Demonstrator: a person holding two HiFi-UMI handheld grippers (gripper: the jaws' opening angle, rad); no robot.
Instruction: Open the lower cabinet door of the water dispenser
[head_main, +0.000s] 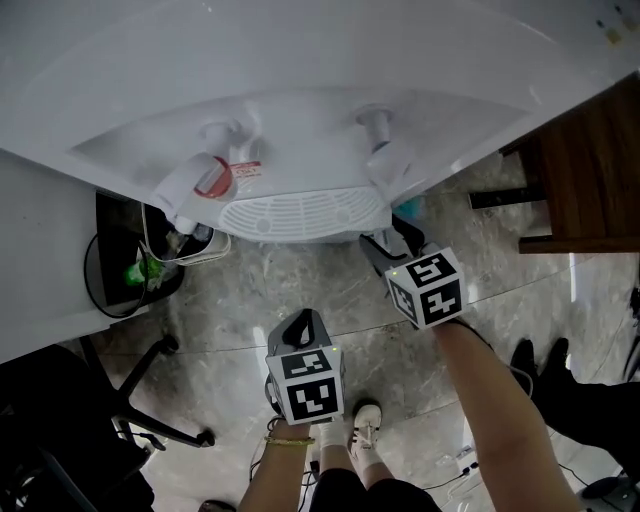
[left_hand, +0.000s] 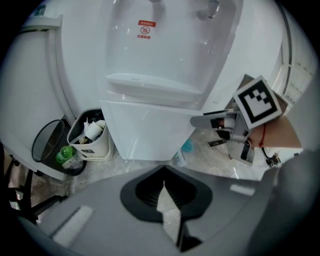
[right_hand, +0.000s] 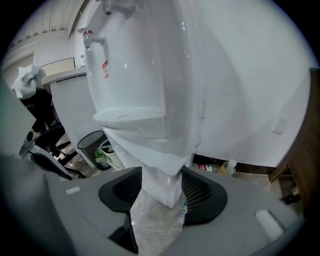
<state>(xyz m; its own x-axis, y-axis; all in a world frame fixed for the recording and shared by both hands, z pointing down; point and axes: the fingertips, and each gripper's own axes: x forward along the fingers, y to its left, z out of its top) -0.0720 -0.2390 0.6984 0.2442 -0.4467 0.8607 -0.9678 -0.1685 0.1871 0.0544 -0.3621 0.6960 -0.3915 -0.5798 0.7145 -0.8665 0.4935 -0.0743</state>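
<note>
**Tongs at the door, door not open yet**

The door (left_hand: 147, 132) is the flat white front at the bottom of the dispenser (head_main: 300, 110), under the drip tray (head_main: 300, 212). It looks shut. It is likely light, stiff plastic, smooth and slippery, and it should swing on a hinge. I see no handle, so the best place to hold is probably a thin side edge, pinched gently so the tongs do not slip off.

The right tongs (right_hand: 160, 187) are wide open. They are just beside the door's edge, on the side away from the bin (left_hand: 90, 142). The dispenser's bottom corner shows between the jaws, but the pads do not seem to press it. The left tongs (left_hand: 165, 175) are closed on nothing. They hang in front of the door, well back from it.
</note>
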